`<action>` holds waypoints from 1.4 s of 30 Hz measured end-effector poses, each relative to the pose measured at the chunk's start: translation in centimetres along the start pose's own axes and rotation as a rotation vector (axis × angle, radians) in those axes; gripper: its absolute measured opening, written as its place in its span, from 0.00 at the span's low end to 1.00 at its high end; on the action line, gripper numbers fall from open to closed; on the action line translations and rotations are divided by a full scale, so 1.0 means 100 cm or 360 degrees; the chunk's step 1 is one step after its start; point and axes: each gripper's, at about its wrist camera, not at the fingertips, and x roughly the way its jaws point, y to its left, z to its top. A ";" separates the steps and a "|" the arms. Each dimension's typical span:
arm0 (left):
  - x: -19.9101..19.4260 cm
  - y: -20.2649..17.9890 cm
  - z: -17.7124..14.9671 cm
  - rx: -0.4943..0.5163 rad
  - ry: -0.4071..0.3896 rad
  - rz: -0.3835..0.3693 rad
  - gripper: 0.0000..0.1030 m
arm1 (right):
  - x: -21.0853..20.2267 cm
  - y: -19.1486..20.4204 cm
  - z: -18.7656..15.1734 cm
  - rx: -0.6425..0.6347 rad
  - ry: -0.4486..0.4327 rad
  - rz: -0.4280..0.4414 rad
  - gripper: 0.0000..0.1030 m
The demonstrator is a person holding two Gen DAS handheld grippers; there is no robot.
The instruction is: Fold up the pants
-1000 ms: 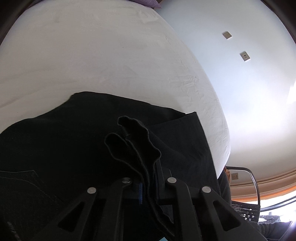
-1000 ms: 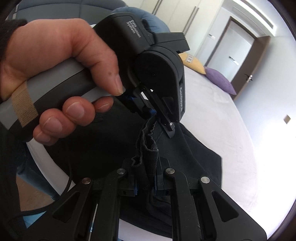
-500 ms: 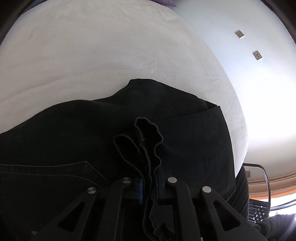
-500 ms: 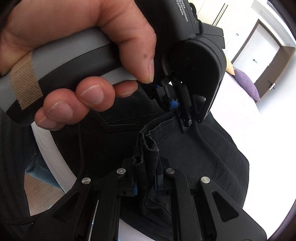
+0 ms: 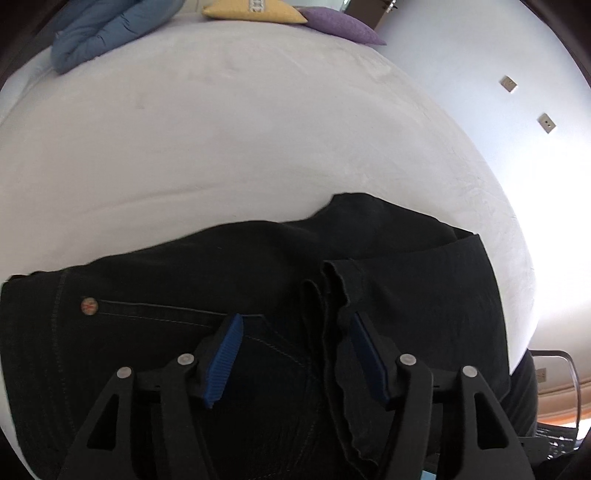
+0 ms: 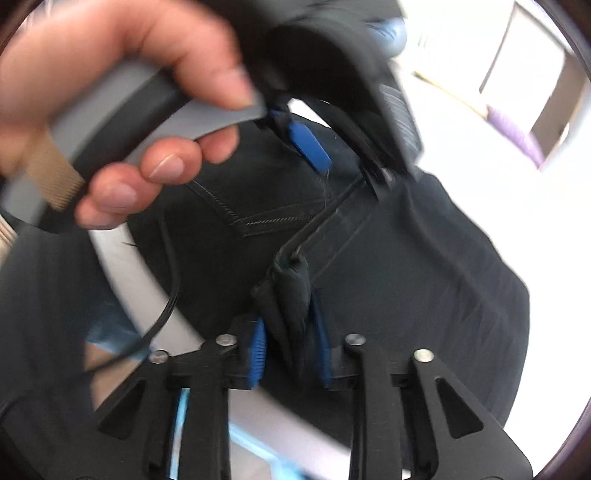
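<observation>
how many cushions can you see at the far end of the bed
2, plus a blue bundle. A yellow cushion at the top centre, a purple cushion touching its right. More may sit outside the frame.

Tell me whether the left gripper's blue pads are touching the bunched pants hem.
Cannot tell. In the left wrist view the left gripper is open; the hem overlaps the right-side pad, but no gap or contact shows plainly.

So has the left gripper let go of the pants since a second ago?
Yes. The left gripper has opened; its fingers now stand apart over the pants on the bed.
</observation>
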 end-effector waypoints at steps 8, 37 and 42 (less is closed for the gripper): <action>-0.011 -0.085 -0.045 0.0332 -0.0138 0.0150 0.62 | -0.068 -0.158 -0.061 0.0886 -0.0220 0.0585 0.23; 0.031 -0.078 -0.076 0.0377 -0.0081 0.0121 0.67 | -0.045 -0.252 -0.223 0.1259 -0.0033 0.1204 0.23; 0.022 -0.071 -0.090 0.0358 -0.0159 0.0090 0.74 | -0.061 -0.244 -0.212 0.1316 -0.0022 0.1095 0.23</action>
